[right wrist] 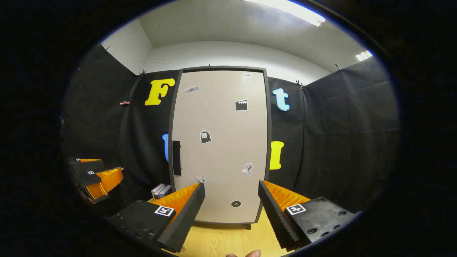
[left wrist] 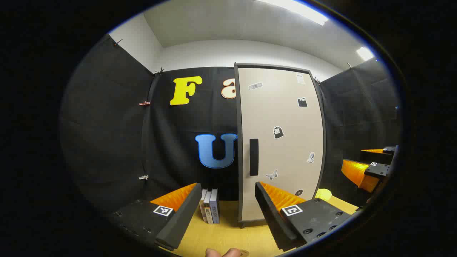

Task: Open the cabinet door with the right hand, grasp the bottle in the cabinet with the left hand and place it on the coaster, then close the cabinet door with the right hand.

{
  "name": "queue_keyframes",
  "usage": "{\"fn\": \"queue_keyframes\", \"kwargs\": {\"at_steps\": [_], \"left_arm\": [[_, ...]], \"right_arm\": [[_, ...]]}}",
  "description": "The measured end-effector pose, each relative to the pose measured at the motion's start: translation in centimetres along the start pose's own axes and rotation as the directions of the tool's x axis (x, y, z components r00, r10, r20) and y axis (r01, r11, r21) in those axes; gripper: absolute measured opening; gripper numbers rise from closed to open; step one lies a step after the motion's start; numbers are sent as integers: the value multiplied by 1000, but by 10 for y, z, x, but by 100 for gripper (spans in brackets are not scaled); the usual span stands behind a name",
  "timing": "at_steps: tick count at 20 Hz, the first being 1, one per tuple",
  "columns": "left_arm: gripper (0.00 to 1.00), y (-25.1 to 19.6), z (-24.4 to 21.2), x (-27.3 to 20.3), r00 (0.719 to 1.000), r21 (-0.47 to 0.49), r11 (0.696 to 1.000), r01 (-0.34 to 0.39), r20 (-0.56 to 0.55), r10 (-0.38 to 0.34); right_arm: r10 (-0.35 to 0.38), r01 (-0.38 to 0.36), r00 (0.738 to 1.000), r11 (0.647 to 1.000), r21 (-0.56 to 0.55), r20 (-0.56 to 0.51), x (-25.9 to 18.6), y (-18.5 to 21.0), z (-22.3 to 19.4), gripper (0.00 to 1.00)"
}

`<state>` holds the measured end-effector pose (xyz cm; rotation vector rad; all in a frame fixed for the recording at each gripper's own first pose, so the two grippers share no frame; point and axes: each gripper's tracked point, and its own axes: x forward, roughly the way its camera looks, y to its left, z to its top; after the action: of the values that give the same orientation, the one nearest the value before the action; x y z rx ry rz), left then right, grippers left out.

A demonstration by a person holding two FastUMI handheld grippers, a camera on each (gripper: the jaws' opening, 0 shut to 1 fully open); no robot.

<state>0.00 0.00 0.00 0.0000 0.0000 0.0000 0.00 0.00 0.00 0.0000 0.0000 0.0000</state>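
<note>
The cabinet door (right wrist: 219,142) is shut, flush in its dark frame, so the first step, opening it with the right hand, is not yet done. The right gripper (right wrist: 232,210) hangs in front of the lower part of the door with its jaws spread wide and nothing between them. The door handle (right wrist: 176,157), a dark vertical bar, sits at the door's left edge, up and to the left of that gripper. To do this step well, I judge the right gripper should come to the handle with its fingers on either side of the bar, close firmly, then pull in an arc about the hinges (presumably on the right side, opposite the handle), not straight back.

The left gripper (left wrist: 228,210) is also spread wide and empty, low over the wooden table (left wrist: 228,235). It faces the handle side of the cabinet and should stay out of the door's swing. A few books (left wrist: 210,206) stand upright just left of the cabinet.

The bottle is inside the closed cabinet and hidden. I cannot make out a coaster with any certainty; a small round shape at the bottom rim of the left gripper view may be it. A yellow thing (left wrist: 323,193) right of the cabinet is too small to name
</note>
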Motion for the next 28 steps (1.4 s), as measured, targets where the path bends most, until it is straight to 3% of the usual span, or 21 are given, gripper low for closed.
{"fn": "queue_keyframes", "kwargs": {"at_steps": [15, 25, 28], "left_arm": [[94, 15, -6, 4, 1000, -4, 1000, 13, -6, -13], [94, 27, -9, -1, 1000, -2, 1000, 12, -11, -12], [95, 33, -11, -1, 1000, 1, 1000, 11, -10, -11]], "right_arm": [[-41, 41, 999, 999, -29, -9, 3, 11, -1, 97], [-21, 21, 1000, 999, -29, -15, -3, 27, 0, 97], [14, -14, 1000, 1000, -23, -18, 3, 45, 2, 97]]}}
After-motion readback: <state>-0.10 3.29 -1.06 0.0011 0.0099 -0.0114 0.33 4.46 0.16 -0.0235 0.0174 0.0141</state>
